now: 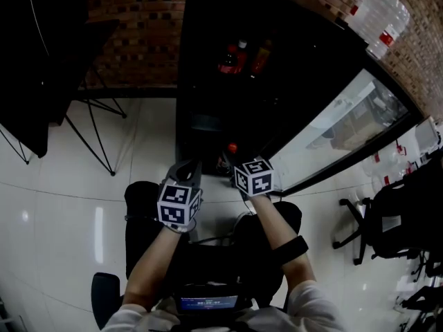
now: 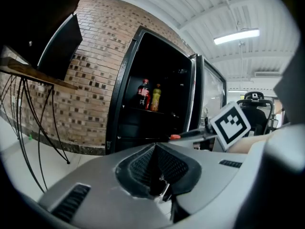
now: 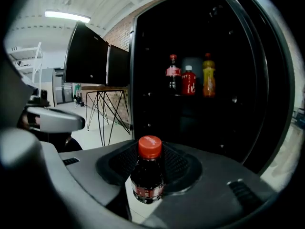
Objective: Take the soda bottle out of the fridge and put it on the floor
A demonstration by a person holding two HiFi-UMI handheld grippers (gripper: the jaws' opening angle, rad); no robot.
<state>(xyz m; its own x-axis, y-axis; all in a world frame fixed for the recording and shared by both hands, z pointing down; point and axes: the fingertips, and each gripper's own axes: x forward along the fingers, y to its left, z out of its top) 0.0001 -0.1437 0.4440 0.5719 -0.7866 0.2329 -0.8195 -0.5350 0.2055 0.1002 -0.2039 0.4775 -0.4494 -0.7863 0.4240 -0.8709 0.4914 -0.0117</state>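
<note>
bottle [image 3: 148,175]: dark soda, red cap; clamped in the right gripper, cap toward the fridge; outside the fridge, just before its open front
right gripper [image 1: 231,160]: jaws closed on the bottle's body below the neck; cap clear of the pads
left gripper [image 2: 155,168]: jaws together, nothing between them; beside the right gripper, on its left; apart from the bottle
fridge [image 1: 208,75]: black, dark inside; standing open
door [image 1: 346,126]: glass; swung wide to the right
shelf [image 3: 190,97]: inside the fridge; three bottles [image 3: 189,80] upright in a row on it, one dark, one red, one orange
floor [image 1: 69,185]: pale glossy tiles; shows under the bottle in the right gripper view
wall [image 2: 90,80]: brick; behind and left of the fridge
</note>
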